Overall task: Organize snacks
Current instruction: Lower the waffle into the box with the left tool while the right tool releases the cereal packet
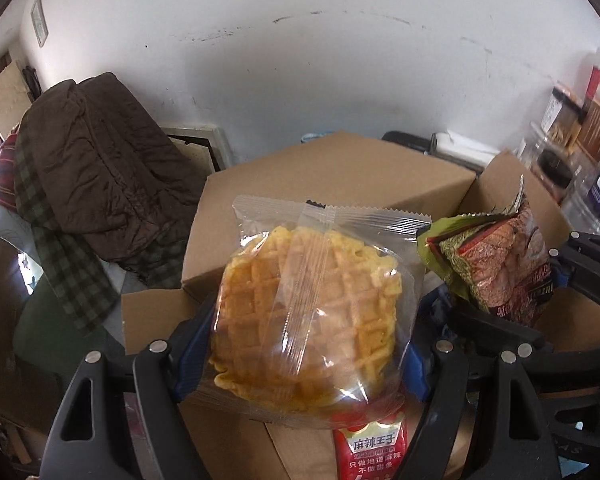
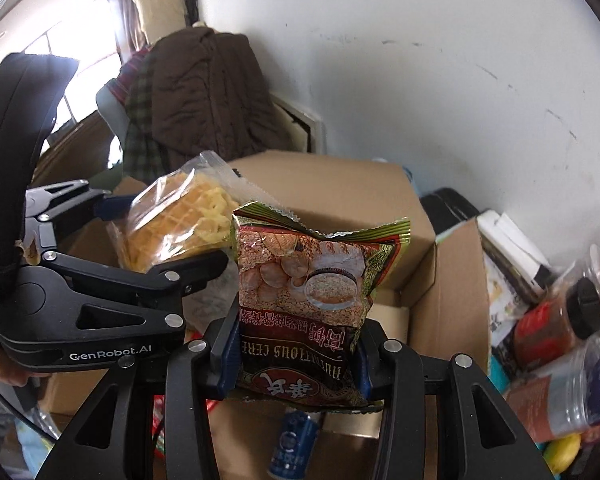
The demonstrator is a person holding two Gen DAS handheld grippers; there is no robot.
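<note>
I am looking at a scuffed white plaster wall (image 1: 300, 60) that fills the upper half of both wrist views, and below it, at the centre, a closed brown cardboard box (image 1: 340, 172) with its open flaps spreading toward 3 o'clock. At 9 o'clock in my left wrist view a dark brown quilted coat (image 1: 100, 168) is draped over a green checked cloth (image 1: 60, 272); in my right wrist view the same coat sits at 11 o'clock beside a bright window (image 2: 60, 56). At 4 o'clock in the right view I see clear plastic jars with dark lids (image 2: 560, 320) lying tilted and somewhat blurred, and at 6 o'clock a small blue can (image 2: 294, 444) low under the gripper. My left gripper (image 1: 304, 344) is clamped on a clear plastic packet of golden waffle biscuit (image 1: 308, 312), its blue-padded fingers pressing either side of the lower half, so the packet stands upright above the box. Under it, at 6 o'clock, a red sachet with white Chinese lettering (image 1: 374, 444) shows. My right gripper (image 2: 294, 360) is closed on a green and brown foil cereal packet (image 2: 312, 292), held upside down by its printing, with the crimped end uppermost. The two packets are just beside each other, the waffle packet at 10 o'clock from the cereal packet in the right view; whether they touch I cannot tell.
</note>
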